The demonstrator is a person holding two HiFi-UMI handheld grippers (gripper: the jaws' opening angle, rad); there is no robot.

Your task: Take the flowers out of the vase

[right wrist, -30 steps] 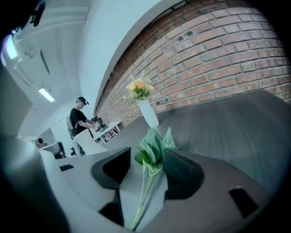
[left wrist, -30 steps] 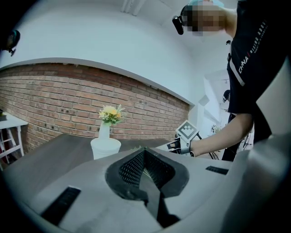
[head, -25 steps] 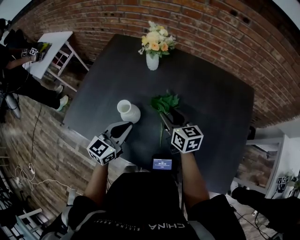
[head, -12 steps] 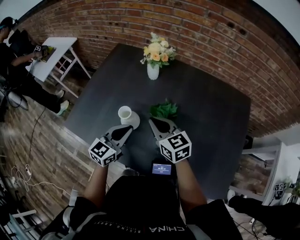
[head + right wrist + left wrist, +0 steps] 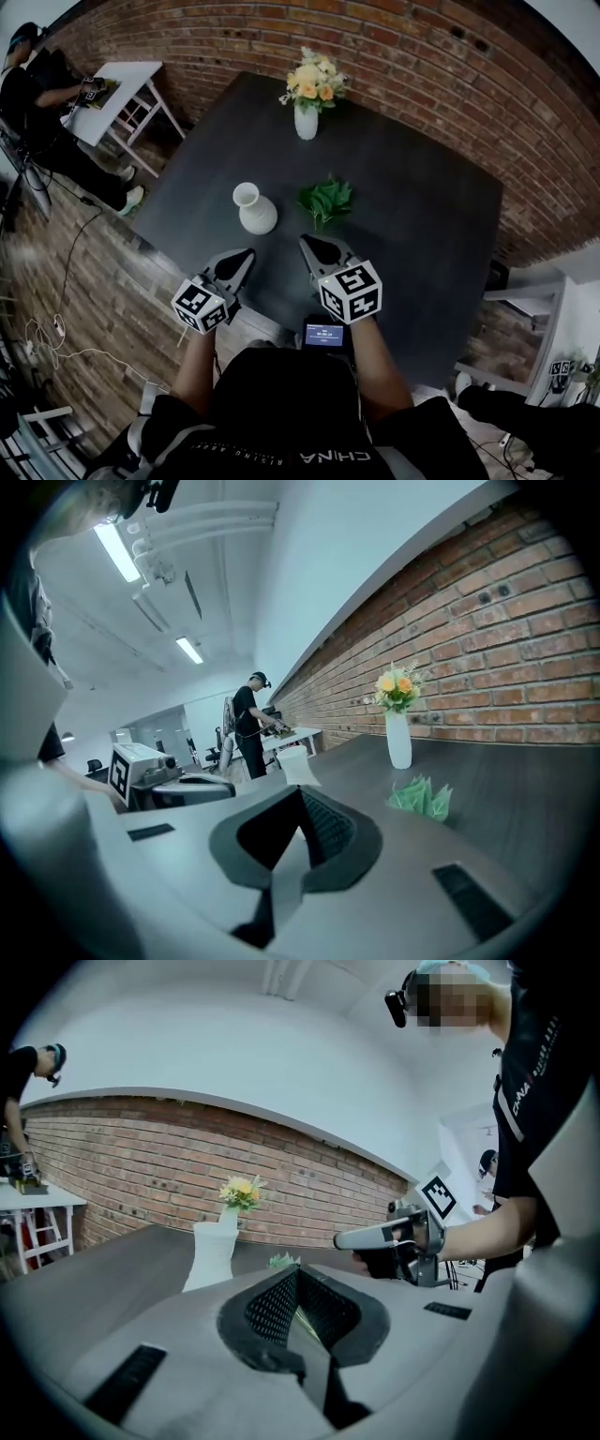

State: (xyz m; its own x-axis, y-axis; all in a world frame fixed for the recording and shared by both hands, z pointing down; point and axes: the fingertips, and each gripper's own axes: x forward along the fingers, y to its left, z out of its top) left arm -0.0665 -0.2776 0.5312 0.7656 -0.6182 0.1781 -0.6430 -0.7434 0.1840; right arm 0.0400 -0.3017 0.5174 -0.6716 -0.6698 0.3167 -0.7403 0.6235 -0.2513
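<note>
The leaves (image 5: 325, 199) lie flat on the dark bench (image 5: 422, 216), out of the vase (image 5: 255, 210). The white vase stands upright near them on the left, with a gap between the two. In the right gripper view the leaves (image 5: 424, 797) are a small green bunch on the bench top.

The right gripper (image 5: 309, 242) is over the near part of the bench. Its tip points at the leaves but does not touch them. Its fingers (image 5: 323, 829) are pressed together and hold nothing. The left gripper (image 5: 246, 253) is next to it, and its tip points toward the vase, a little way off. Its fingers (image 5: 272, 1309) are pressed together too, with nothing in them.

At the far end of the bench a second vase (image 5: 307, 122) holds yellow and white flowers (image 5: 310, 78). Behind it is a brick wall (image 5: 422, 56). A small screen (image 5: 323, 332) sits between the arms. Far to the left, a person (image 5: 37, 94) is at a white table (image 5: 122, 80).
</note>
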